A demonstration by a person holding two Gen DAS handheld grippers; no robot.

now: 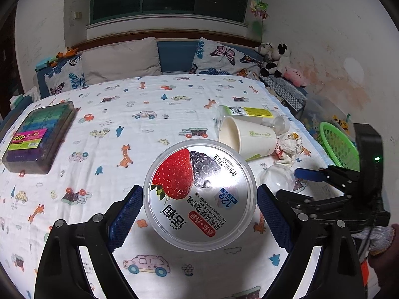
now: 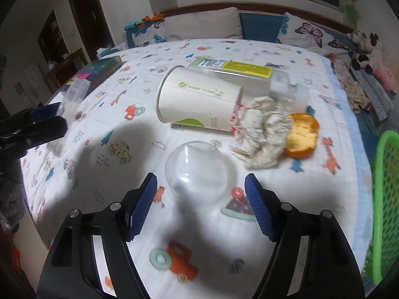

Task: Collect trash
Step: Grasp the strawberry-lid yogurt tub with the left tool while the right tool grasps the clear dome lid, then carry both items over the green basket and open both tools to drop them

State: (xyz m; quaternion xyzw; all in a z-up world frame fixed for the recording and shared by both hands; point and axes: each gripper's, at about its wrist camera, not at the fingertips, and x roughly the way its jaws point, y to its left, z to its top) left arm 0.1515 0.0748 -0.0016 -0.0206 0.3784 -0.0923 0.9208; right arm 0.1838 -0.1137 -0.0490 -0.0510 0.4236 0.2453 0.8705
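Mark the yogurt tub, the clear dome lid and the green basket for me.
yogurt tub (image 1: 199,194): left wrist view, middle of its printed lid.
clear dome lid (image 2: 199,172): right wrist view, centre of the dome.
green basket (image 2: 387,186): right wrist view, its mesh wall.

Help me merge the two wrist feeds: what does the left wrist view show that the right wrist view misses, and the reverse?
Only the left wrist view shows the yogurt tub's strawberry lid, framed between the left gripper fingers. Only the right wrist view shows the orange peel beside the crumpled tissue. Both show the tipped paper cup, the clear bottle behind it, the clear dome lid in front of the open right gripper, the green basket and the colored box.
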